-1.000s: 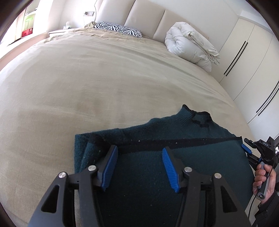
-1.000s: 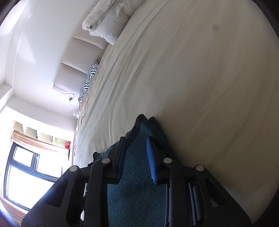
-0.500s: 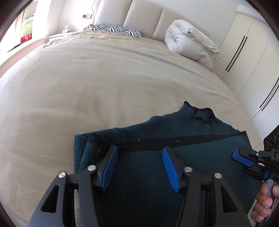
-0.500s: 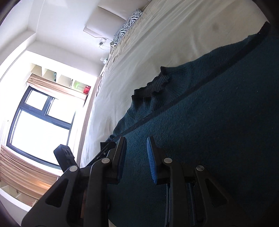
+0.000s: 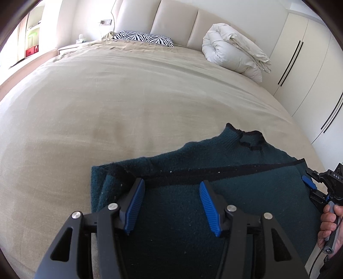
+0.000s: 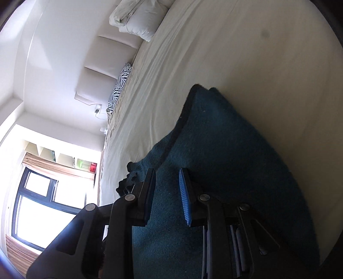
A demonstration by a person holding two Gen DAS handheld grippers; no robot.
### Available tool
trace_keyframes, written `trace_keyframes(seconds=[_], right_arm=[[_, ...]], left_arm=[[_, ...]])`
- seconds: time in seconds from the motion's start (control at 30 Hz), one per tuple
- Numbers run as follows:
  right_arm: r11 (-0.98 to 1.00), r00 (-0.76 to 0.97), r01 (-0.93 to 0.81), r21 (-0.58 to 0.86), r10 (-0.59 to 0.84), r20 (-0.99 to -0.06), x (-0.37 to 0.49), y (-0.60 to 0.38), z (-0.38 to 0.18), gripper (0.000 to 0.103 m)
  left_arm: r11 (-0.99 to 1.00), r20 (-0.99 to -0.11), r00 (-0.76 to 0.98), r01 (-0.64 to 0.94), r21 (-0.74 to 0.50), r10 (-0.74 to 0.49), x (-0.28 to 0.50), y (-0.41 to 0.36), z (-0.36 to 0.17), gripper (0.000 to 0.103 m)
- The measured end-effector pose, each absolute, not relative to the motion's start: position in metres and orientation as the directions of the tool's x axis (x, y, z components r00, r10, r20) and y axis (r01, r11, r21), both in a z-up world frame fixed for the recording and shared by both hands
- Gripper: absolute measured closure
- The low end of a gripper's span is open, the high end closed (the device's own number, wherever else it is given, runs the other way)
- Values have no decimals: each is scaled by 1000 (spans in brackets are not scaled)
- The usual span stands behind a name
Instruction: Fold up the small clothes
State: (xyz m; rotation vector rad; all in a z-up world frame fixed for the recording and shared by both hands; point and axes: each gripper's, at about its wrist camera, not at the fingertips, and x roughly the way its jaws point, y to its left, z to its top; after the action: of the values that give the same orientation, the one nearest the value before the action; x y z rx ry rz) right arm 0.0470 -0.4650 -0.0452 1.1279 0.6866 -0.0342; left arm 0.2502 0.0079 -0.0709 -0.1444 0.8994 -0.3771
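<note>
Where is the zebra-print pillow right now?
In the left wrist view the zebra-print pillow lies at the far end of the bed, against the headboard, left of the rolled white duvet.

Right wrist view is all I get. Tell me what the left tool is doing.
Observer: The left tool stands open over the teal sweater, near its folded left edge, with nothing pinched.
Operator: Say what carries the right tool.
Observer: A hand grips its handle at the sweater's right edge.
Operator: Report what stands beyond that side of the bed.
Observer: White wardrobe doors with dark vertical handles.
</note>
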Motion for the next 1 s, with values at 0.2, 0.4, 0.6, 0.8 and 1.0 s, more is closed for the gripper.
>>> trace_keyframes(seconds=[0.2, 0.4, 0.6, 0.8, 1.0], right_arm=[[518, 757, 239, 821, 430, -492, 24, -423, -18, 79], [599, 565, 76, 797, 633, -530, 25, -326, -31, 79], [546, 599, 163, 822, 608, -522, -9, -364, -59, 80], [562, 688, 259, 785, 463, -558, -47, -430, -32, 74], [568, 705, 179, 803, 495, -508, -40, -414, 1, 44]], left_arm=[[912, -729, 548, 265, -313, -409, 200, 2, -39, 46], [872, -733, 475, 314, -376, -487, 130, -12, -45, 43], [824, -707, 428, 222, -522, -563, 123, 30, -78, 56], [791, -628, 540, 121, -600, -560, 106, 91, -55, 35], [731, -615, 491, 71, -678, -618, 127, 117, -67, 23]])
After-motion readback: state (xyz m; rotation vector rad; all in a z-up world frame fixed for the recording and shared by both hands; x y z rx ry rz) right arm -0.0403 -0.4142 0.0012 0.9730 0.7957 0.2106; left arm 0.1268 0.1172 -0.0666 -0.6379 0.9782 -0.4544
